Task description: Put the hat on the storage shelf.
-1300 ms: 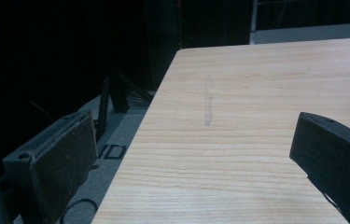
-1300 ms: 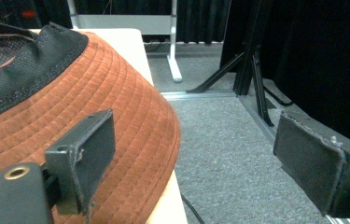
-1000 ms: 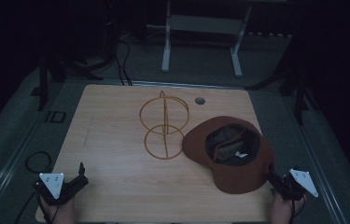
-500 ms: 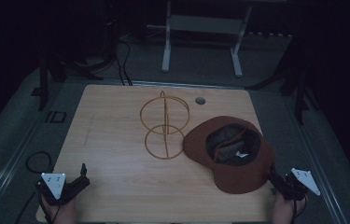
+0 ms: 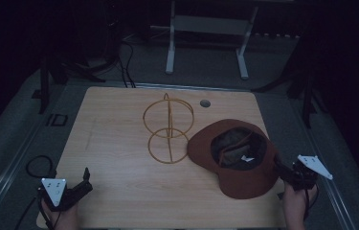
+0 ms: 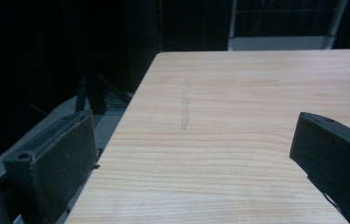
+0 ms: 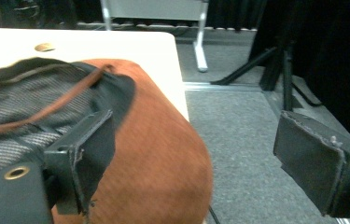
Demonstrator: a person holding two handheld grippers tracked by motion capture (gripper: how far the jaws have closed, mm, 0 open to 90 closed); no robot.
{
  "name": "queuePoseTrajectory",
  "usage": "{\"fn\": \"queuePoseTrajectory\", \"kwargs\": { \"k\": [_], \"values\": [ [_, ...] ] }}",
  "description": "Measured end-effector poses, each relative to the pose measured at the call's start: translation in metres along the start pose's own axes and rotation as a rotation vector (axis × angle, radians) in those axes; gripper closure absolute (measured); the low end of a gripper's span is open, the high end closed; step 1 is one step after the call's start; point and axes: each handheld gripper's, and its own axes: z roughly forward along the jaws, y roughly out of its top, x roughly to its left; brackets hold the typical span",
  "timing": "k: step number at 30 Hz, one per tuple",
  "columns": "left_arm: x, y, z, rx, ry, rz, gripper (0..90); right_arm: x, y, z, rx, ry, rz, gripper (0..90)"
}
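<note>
A brown hat (image 5: 244, 184) lies upside down on the right side of the wooden table (image 5: 115, 143), its dark lining and a white label facing up. To its left stands a gold wire stand (image 5: 168, 128), made of a flat ring with an upright ring on it. My right gripper (image 5: 282, 168) is at the hat's right edge and open. In the right gripper view its (image 7: 196, 158) left jaw is over the hat (image 7: 163, 140) and its right jaw hangs past the table's side. My left gripper (image 5: 85, 178) is open at the table's near left corner, with bare wood between its (image 6: 191, 163) jaws.
A small round grommet (image 5: 205, 103) sits in the tabletop at the back. Behind the table stands a white frame (image 5: 206, 38) on grey carpet. Cables (image 5: 38, 165) lie on the floor to the left. Dark stand legs (image 7: 275, 65) are to the right of the table.
My right gripper has moved a little forward, closer to the hat's edge. The left gripper, hat and wire stand have barely shifted.
</note>
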Motion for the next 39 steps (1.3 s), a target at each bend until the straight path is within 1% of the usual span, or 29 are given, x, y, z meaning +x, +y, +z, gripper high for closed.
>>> {"fn": "queuePoseTrajectory", "kwargs": {
  "k": [2,3,5,6,9,10,11,12,13,14,15,16,17,18,19,20,21,22,23,26,28,31,32,33,35,36,37,38,39],
  "values": [
    [-0.001,0.001,0.0,0.013,-0.007,0.01,1.3,0.003,0.009,0.004,0.017,0.028,-0.017,12.5],
    [-0.001,0.001,0.0,0.013,-0.007,0.01,1.3,0.003,0.009,0.004,0.017,0.028,-0.017,12.5],
    [-0.001,0.001,0.0,0.027,-0.01,0.01,1.3,0.005,0.017,0.008,0.028,0.039,-0.035,12.5],
    [-0.002,0.001,0.0,0.031,-0.011,0.007,1.3,0.008,0.023,0.014,0.055,0.063,-0.039,12.5],
    [-0.004,0.001,-0.001,0.032,-0.022,0.006,1.3,0.01,0.027,0.021,0.076,0.079,-0.035,12.5],
    [-0.005,0.001,-0.001,0.032,-0.03,0.013,1.3,0.013,0.03,0.03,0.106,0.091,-0.042,12.0],
    [-0.006,0.001,-0.001,0.032,-0.032,0.018,1.3,0.015,0.032,0.034,0.119,0.117,-0.035,11.6],
    [-0.006,0.001,-0.001,0.032,-0.032,0.018,1.3,0.015,0.032,0.034,0.119,0.117,-0.035,11.6],
    [-0.007,0.001,-0.001,0.033,-0.039,0.017,1.3,0.016,0.033,0.038,0.124,0.145,-0.02,11.1],
    [-0.007,0.001,-0.001,0.034,-0.043,0.018,1.3,0.02,0.036,0.045,0.132,0.191,0.0,11.1],
    [-0.008,0.001,-0.001,0.038,-0.049,0.027,1.3,0.023,0.036,0.049,0.138,0.188,0.0,11.1],
    [-0.008,0.001,-0.001,0.038,-0.049,0.027,1.3,0.023,0.036,0.049,0.138,0.188,0.0,11.1],
    [-0.009,0.001,-0.001,0.038,-0.051,0.026,1.3,0.025,0.037,0.054,0.151,0.191,-0.004,11.1],
    [-0.009,0.002,-0.001,0.038,-0.056,0.022,1.3,0.029,0.037,0.065,0.186,0.189,-0.01,11.1],
    [-0.009,0.002,-0.001,0.038,-0.056,0.022,1.3,0.029,0.037,0.065,0.186,0.189,-0.01,11.1],
    [-0.008,0.002,-0.001,0.038,-0.059,0.02,1.3,0.031,0.037,0.07,0.204,0.186,-0.02,11.2],
    [-0.007,0.002,-0.001,0.038,-0.062,0.015,1.3,0.034,0.035,0.08,0.237,0.15,-0.056,13.0],
    [-0.006,0.002,-0.001,0.038,-0.064,0.007,1.3,0.035,0.033,0.084,0.257,0.141,-0.066,13.2],
    [-0.006,0.002,-0.001,0.038,-0.064,0.007,1.3,0.035,0.033,0.084,0.257,0.141,-0.066,13.2],
    [-0.006,0.002,-0.001,0.037,-0.063,0.001,1.3,0.038,0.025,0.095,0.322,0.117,-0.09,15.0],
    [-0.005,0.002,-0.001,0.034,-0.062,-0.004,1.3,0.04,0.021,0.097,0.32,0.093,-0.102,16.0],
    [-0.006,0.002,-0.002,0.04,-0.06,0.0,1.3,0.041,0.021,0.098,0.325,0.081,-0.102,17.7],
    [-0.006,0.001,-0.001,0.044,-0.059,0.005,1.3,0.042,0.021,0.098,0.328,0.066,-0.115,19.6],
    [-0.006,0.001,-0.001,0.045,-0.06,0.004,1.3,0.044,0.02,0.1,0.337,0.03,-0.151,20.7],
    [-0.007,0.001,-0.001,0.049,-0.061,0.004,1.3,0.044,0.019,0.103,0.345,0.024,-0.154,21.3],
    [-0.007,0.001,-0.001,0.051,-0.06,0.007,1.3,0.043,0.015,0.108,0.351,-0.004,-0.163,23.6],
    [-0.007,0.001,0.0,0.053,-0.062,0.006,1.3,0.042,0.014,0.109,0.355,-0.006,-0.152,26.3],
    [-0.007,0.001,0.0,0.053,-0.061,0.005,1.3,0.042,0.014,0.109,0.355,-0.006,-0.152,26.3],
    [-0.007,0.001,0.0,0.054,-0.06,0.005,1.3,0.042,0.013,0.11,0.35,-0.013,-0.151,29.4]
  ]
}}
